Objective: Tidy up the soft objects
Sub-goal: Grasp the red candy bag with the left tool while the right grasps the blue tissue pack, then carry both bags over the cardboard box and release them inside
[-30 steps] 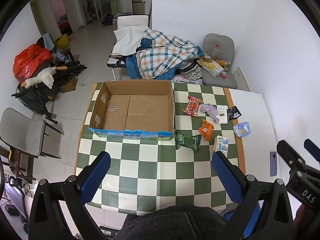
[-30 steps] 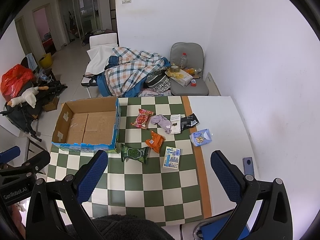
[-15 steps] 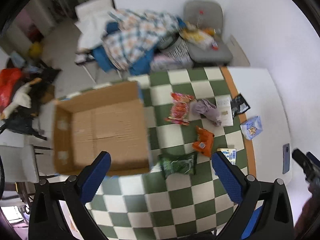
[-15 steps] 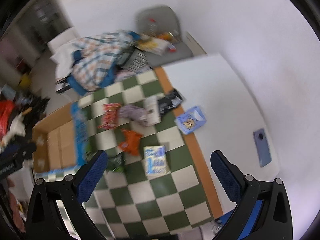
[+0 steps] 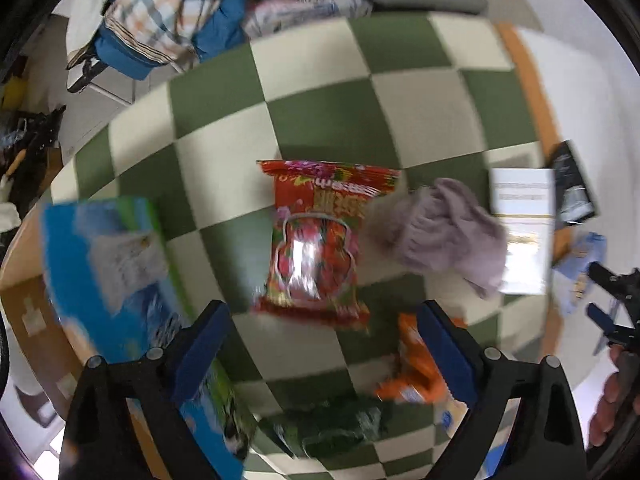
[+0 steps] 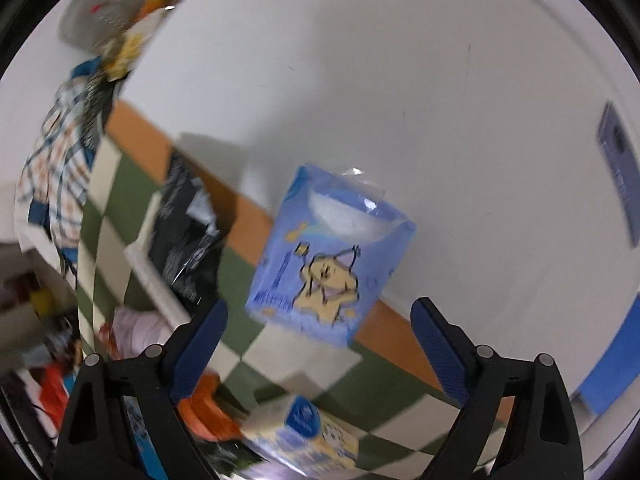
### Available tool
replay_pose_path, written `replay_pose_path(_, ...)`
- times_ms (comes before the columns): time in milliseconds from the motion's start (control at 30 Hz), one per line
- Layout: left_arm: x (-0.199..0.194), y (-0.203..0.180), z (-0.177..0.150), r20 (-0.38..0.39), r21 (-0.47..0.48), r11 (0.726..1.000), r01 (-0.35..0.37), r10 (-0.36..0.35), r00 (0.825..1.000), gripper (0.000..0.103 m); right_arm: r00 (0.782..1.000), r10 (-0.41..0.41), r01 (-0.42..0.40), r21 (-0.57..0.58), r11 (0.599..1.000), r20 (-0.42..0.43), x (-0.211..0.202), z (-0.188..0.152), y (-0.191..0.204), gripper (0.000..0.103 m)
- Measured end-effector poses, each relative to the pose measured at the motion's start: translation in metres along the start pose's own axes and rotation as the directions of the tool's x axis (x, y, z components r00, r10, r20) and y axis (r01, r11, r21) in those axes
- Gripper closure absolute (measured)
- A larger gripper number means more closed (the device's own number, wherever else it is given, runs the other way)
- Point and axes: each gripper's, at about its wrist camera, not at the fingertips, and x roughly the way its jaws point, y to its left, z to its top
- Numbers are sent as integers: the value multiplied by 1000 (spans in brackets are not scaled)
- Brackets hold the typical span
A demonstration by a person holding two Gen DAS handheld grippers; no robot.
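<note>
Closing with nothing between its fingers, the left claw (image 5: 324,352) has the blue-sided cardboard box (image 5: 108,256), contents unseen, at its left; the right claw (image 6: 320,344), likewise closing, frames a blue tissue packet (image 6: 328,256).

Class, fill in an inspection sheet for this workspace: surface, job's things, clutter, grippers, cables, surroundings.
Surface: checked tablecloth on a white table.
Job's things: red snack bag, lilac cloth, blue tissue pack, cardboard box.
Clutter: phone, black packet.
Grippers: left gripper closing above the snack bag, right gripper closing above the tissue pack; nothing held.
Cables: nothing seen.
Surroundings: plaid laundry.
</note>
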Motion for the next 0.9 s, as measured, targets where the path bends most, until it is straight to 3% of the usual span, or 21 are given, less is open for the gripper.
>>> replay_pose_path(167, 34, 5, 22, -54, -8, 999, -31, 30, 998, 7, 1000, -4, 4, 18, 1000, -28, 33, 13, -3, 8)
replay_pose_path(233, 45, 7, 26, -75, -12, 999, -32, 31, 997, 20, 999, -10, 11, 17, 1000, -30, 44, 17, -3, 9)
replay_pose_path(300, 53, 9, 27, -103, -18, 1000, -21, 19, 995, 42, 999, -19, 20, 24, 1000, -39, 54, 19, -1, 15)
replay_pose_path(400, 56, 13, 26, -99, -43, 999, 23, -27, 995, 53, 998, -26, 28, 38, 999, -62, 70, 25, 0, 21)
replay_pose_path(500, 58, 11, 23, -87, -34, 999, 4, -7, 996, 55, 997, -56, 58, 30, 998, -52, 78, 29, 2, 25)
replay_pose_path(767, 39, 14, 0, -57, -51, 998, -43, 40, 998, 59, 996, -85, 84, -37, 996, -8, 91, 26, 7, 61)
replay_pose_path(900, 19, 13, -23, -24, -73, 997, -22, 20, 1000, 59, 994, -106, 109, -117, 987, 28, 90, 15, 12, 66)
